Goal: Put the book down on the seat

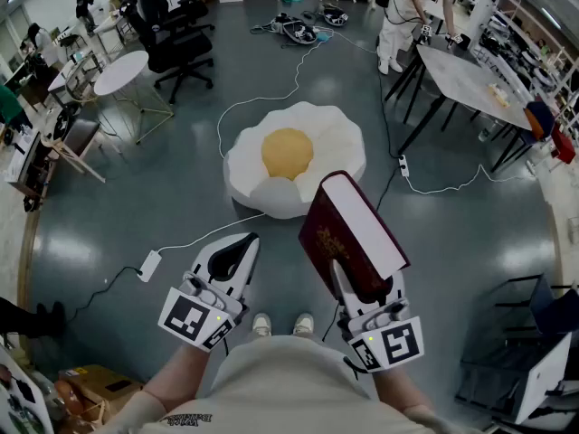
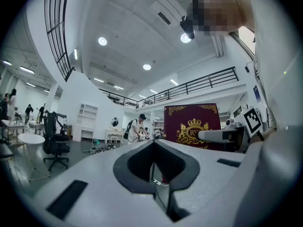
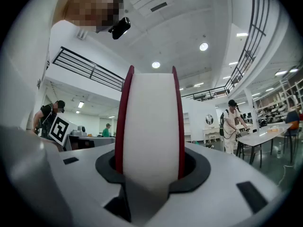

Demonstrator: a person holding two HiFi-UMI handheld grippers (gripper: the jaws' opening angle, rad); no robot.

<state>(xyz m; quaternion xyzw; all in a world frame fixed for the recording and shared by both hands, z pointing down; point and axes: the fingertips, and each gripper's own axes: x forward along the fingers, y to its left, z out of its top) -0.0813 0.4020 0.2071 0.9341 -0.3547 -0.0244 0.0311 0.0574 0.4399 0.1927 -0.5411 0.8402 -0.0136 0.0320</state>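
Observation:
A thick maroon book (image 1: 348, 233) with gold print on its cover and white page edges stands nearly upright in my right gripper (image 1: 348, 283), whose jaws are shut on its lower end. In the right gripper view the book (image 3: 151, 122) fills the space between the jaws of the right gripper (image 3: 151, 174). My left gripper (image 1: 237, 247) hovers to the left of the book, shut and empty. From the left gripper view, past the left gripper (image 2: 154, 167), the book's cover (image 2: 194, 124) shows. The seat (image 1: 294, 165), a white fried-egg cushion with a yellow centre, lies on the floor ahead of both grippers.
Cables run over the grey floor, with a power strip (image 1: 150, 265) at the left. A round white table (image 1: 122, 72) and black office chairs (image 1: 181, 43) stand at the back left. Tables (image 1: 470, 80) line the right, with a person (image 1: 403, 16) beside them.

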